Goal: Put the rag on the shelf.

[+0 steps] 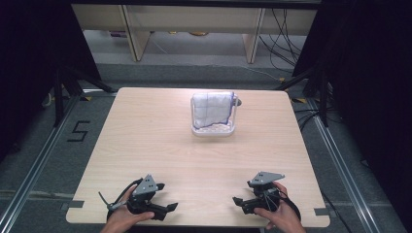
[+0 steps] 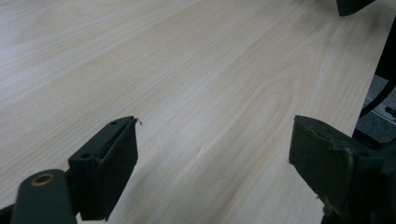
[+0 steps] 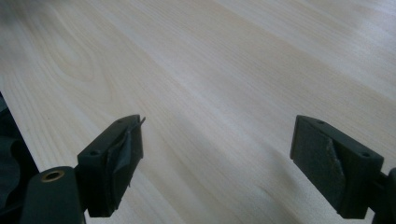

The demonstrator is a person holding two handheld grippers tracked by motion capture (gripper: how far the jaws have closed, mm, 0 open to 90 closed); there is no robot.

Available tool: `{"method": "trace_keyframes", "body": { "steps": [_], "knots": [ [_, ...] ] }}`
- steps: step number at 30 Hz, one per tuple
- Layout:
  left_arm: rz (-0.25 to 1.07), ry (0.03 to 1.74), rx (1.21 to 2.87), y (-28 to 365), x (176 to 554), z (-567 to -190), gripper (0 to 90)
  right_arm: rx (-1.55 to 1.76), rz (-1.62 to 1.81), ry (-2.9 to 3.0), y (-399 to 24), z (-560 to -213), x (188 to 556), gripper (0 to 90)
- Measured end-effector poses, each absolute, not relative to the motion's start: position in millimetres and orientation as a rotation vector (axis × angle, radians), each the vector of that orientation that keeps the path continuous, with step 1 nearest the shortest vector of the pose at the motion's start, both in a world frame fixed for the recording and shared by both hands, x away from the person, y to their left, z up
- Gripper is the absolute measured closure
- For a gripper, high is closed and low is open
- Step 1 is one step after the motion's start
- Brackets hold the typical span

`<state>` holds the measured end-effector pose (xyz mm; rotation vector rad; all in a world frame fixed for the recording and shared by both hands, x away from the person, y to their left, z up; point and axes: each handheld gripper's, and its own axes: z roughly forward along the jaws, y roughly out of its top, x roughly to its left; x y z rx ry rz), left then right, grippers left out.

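I hold my left gripper (image 1: 167,208) and right gripper (image 1: 238,200) low at the near edge of the table (image 1: 145,141), both spread wide and empty. The cloth (image 1: 211,110) sits well apart, draped in a clear tray (image 1: 214,131) at the far middle. It looks soft, light and limp, best pinched at its upper hem.
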<state>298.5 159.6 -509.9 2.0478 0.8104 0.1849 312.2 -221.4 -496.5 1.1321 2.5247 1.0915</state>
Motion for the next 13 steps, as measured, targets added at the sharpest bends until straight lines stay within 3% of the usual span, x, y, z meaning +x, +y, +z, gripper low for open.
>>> {"method": "trace_keyframes", "body": {
  "steps": [13],
  "knots": [
    [0.2, 0.808, 2.076, 160.5, 300.3, -510.4, 15.0, 1.112, 1.094, 2.522, -221.2, -497.0, 313.2, 17.9]
  ]
}}
